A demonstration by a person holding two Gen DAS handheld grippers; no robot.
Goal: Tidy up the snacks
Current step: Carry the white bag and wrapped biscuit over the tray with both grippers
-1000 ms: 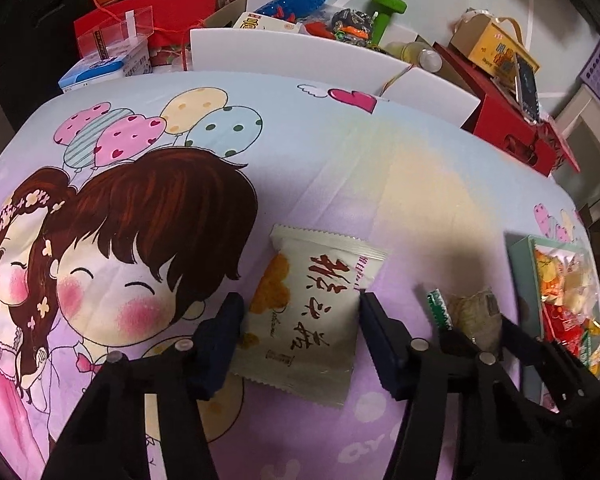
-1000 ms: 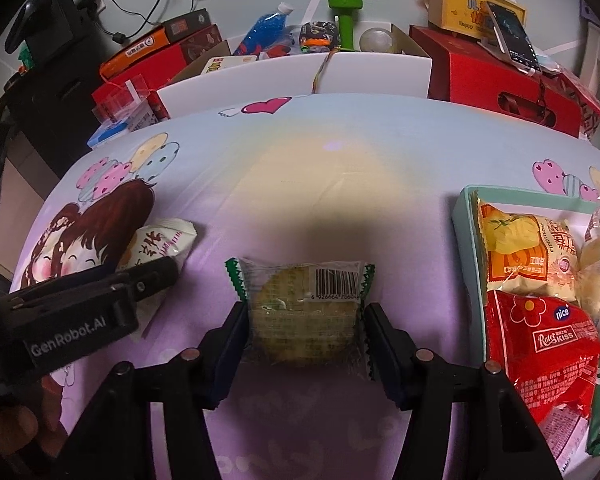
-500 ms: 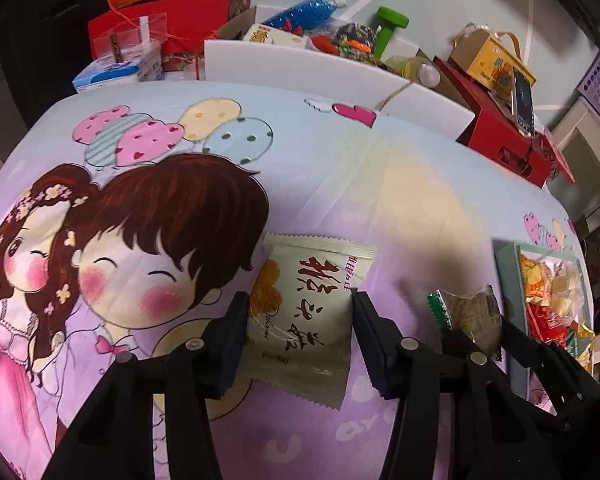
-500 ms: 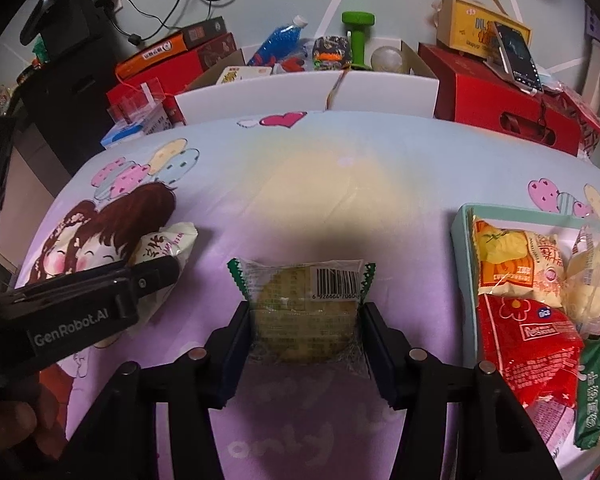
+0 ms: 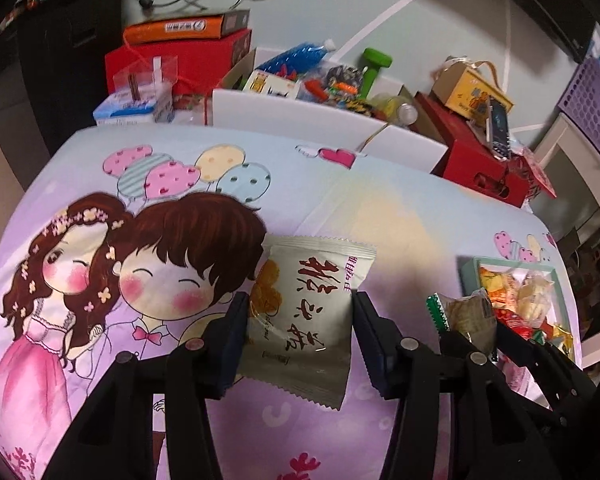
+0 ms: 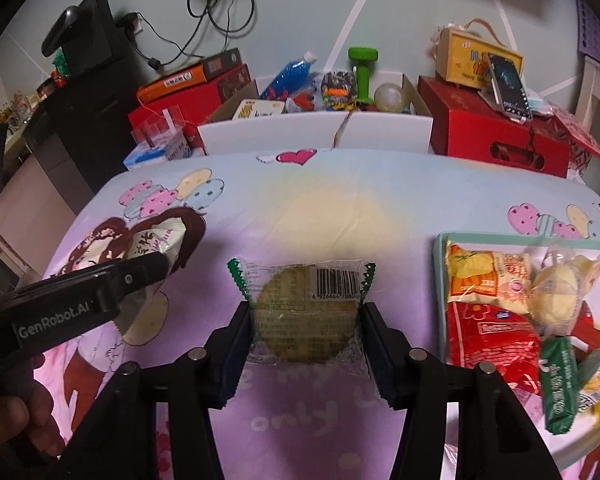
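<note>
Both packets now off the bench (image 6: pixel 340 208) and lifted, where a second ago each lay flat on the cartoon-printed cloth. Left hand-held gripper (image 5: pixel 298 330) clenched on the cream snack packet (image 5: pixel 304 316), pads pressed against its two long edges, the far end jutting forward past the tips. Right hand-held gripper (image 6: pixel 304 330) likewise clamped on the clear-wrapped round cake (image 6: pixel 304 316), barcode up, green crimped ends poking out beyond the pads. Pick-up done for both, then; carrying across and setting down probably next.

Pale green tray (image 6: pixel 440 280) lying on the bench to the right, already crowded with a yellow bag, a red bag, a wrapped bun and a green packet, so little bare floor left for two more. Beyond the far edge of the bench, an open white box of odds and ends flanked by red cartons, well clear of the path. Bench between grippers and tray bare; nothing blocking except the tray's own fullness.
</note>
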